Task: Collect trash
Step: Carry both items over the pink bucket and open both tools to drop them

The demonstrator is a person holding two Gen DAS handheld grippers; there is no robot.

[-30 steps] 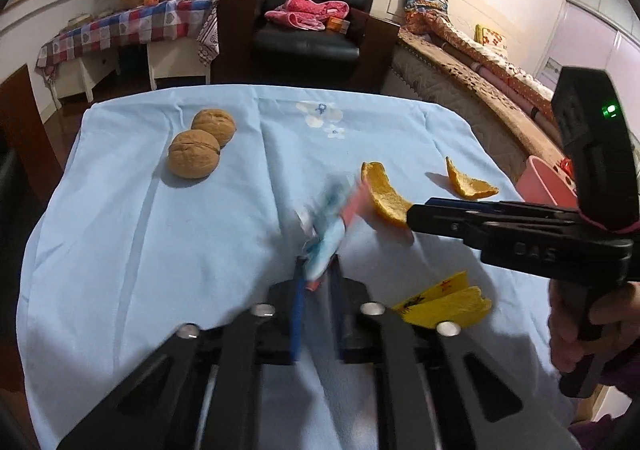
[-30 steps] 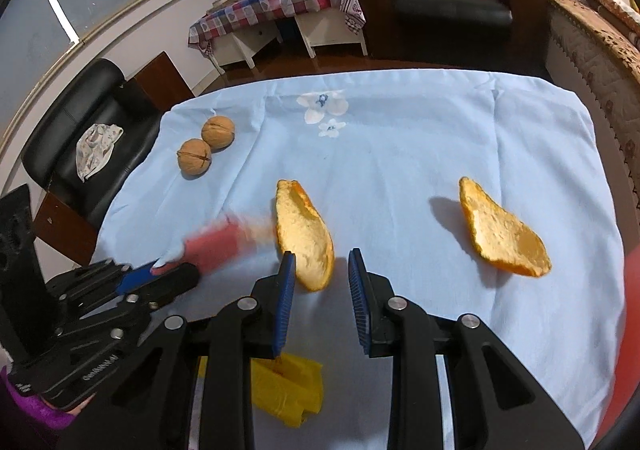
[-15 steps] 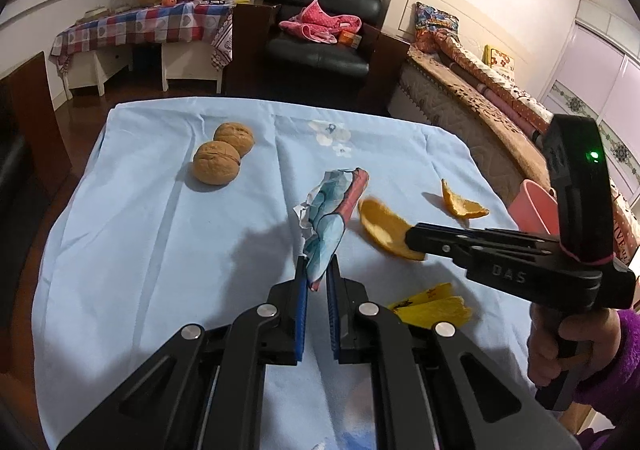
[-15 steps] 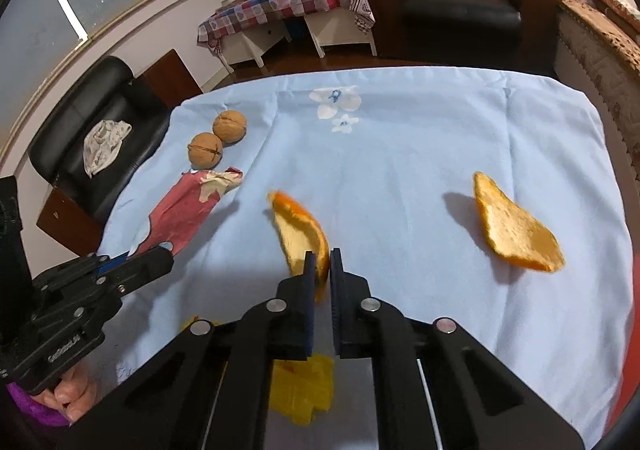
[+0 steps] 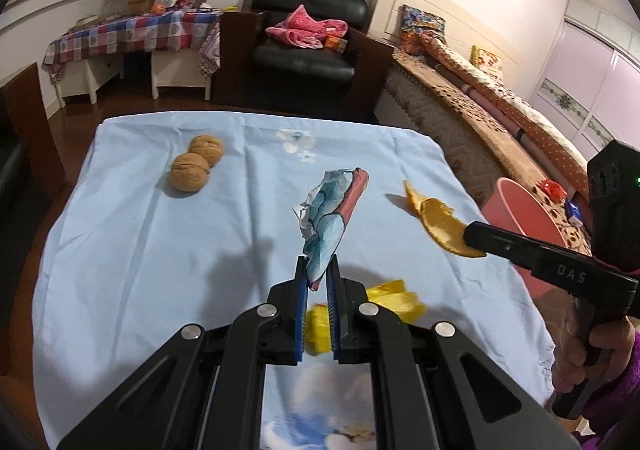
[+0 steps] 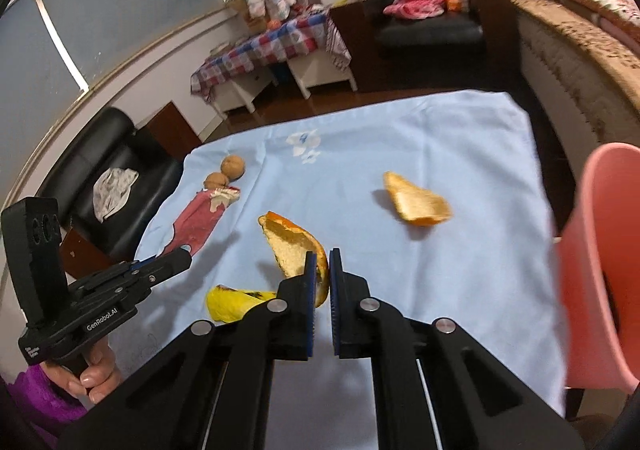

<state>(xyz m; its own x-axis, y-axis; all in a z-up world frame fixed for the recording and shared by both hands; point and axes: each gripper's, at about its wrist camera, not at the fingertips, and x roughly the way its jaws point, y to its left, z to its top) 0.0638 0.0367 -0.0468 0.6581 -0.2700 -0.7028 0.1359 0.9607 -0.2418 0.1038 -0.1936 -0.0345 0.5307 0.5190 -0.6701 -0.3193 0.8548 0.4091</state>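
My left gripper (image 5: 317,274) is shut on a crumpled blue and pink wrapper (image 5: 332,216) and holds it above the blue tablecloth (image 5: 140,250). My right gripper (image 6: 322,264) is shut on an orange peel (image 6: 294,246), lifted off the cloth; the peel also shows in the left wrist view (image 5: 444,226). A second orange peel (image 6: 416,204) lies on the cloth further right. A yellow wrapper (image 5: 394,300) lies near the front edge. The pink bin (image 6: 596,262) stands off the table's right side.
Two walnuts (image 5: 194,168) sit at the cloth's far left. A black armchair (image 5: 304,46), a checked side table (image 5: 132,38) and a bed (image 5: 480,90) stand beyond the table. A black chair (image 6: 104,186) is at the left.
My right gripper shut on the orange peel and lifted it toward the pink bin. My left gripper raised the wrapper higher off the cloth.
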